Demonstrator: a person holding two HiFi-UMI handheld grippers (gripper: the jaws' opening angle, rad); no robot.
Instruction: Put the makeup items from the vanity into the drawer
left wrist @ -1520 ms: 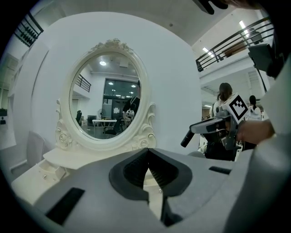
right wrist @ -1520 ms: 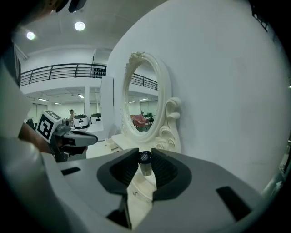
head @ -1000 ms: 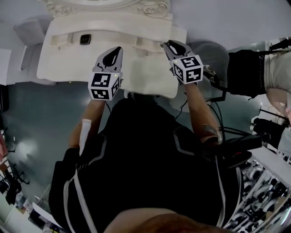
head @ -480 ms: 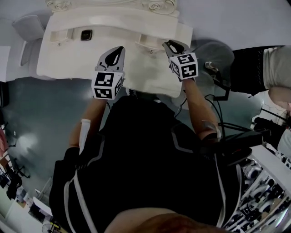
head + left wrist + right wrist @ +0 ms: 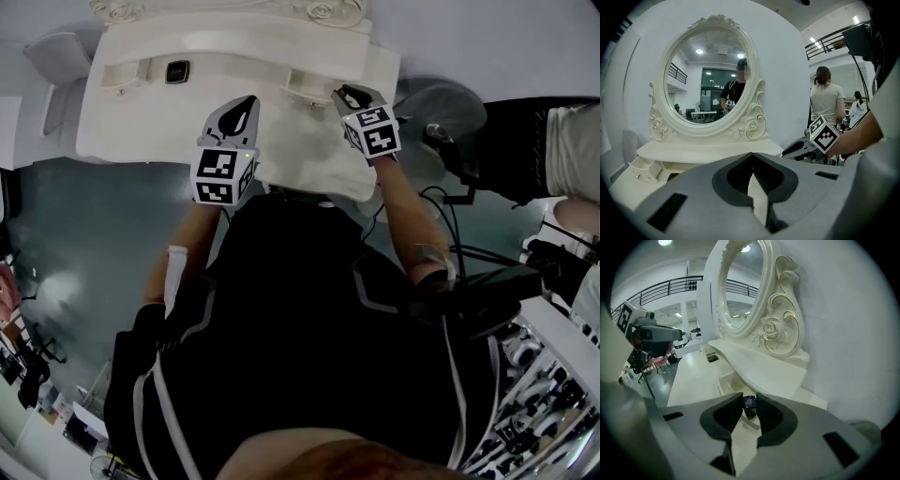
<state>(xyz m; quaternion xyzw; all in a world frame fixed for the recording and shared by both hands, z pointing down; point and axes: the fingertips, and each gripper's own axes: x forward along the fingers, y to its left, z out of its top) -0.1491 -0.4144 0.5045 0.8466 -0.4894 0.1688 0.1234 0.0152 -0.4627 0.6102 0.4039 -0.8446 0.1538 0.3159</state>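
The white vanity [image 5: 300,155] with its oval mirror [image 5: 710,75] stands in front of me. My right gripper [image 5: 343,93] hovers over the vanity's right side, above a small open drawer [image 5: 726,380]. In the right gripper view this gripper [image 5: 749,398] is shut on a small dark makeup pot [image 5: 749,405] held between the jaw tips. My left gripper [image 5: 247,99] hangs over the vanity's middle; its jaws [image 5: 752,157] meet at the tip with nothing in them. A flat dark compact [image 5: 176,71] lies on the left of the top, beside another small drawer [image 5: 122,77].
A grey round stool [image 5: 441,101] stands right of the vanity, with cables running past it. Another grey seat [image 5: 56,61] is at the vanity's left. A person [image 5: 826,103] stands off to the right. Shelves of gear [image 5: 539,394] fill the lower right.
My right gripper has drifted left and further over the vanity, toward the right drawer, still holding the dark pot. The left gripper has barely moved.
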